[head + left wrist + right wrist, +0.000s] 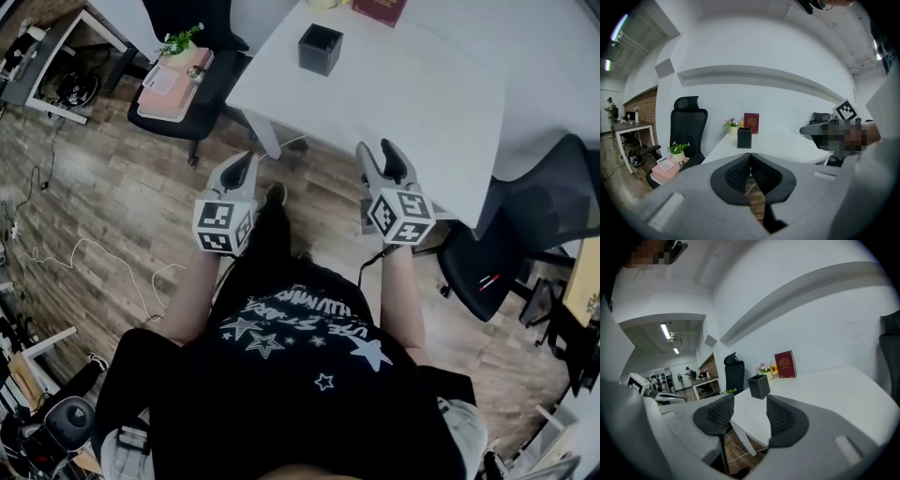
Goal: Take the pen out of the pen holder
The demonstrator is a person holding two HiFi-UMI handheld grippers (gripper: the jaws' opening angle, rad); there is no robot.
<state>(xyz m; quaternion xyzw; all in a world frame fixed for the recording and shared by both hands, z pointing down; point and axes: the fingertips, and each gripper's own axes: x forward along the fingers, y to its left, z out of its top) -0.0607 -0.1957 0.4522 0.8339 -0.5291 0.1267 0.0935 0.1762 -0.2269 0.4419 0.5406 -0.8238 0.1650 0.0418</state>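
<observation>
Tabletop [422, 103]: white, ahead of me; both claws hang short of its near edge, over the floor, so I judge the step in hand to be the reach forward
Right claw [750, 399]: jaws parted, nothing between them; it is ready to take hold, so I would lead with it, carry it over the holder and come down from above rather than from the side
Left claw [750, 155]: pads pressed together, holding nothing; to steady the holder it would have to part first, then take the holder's wall from the side
Holder [320, 49]: black, square, upright near the far left end of the tabletop, well apart from both claws; it looks light, so I think a slanted pull would tip or drag it
Pen: I cannot make it out in any view; I take it to stand inside the holder; grip the shaft high, squarely between the pads, and lift straight up until the tip clears the rim
Count: one tabletop; two chairs, a left chair [211, 105] with pink things and a small plant on it and a right chair [487, 267]; two claws; one red book [380, 9]; one holder; one pot of flowers [731, 124]; pens, cannot count
</observation>
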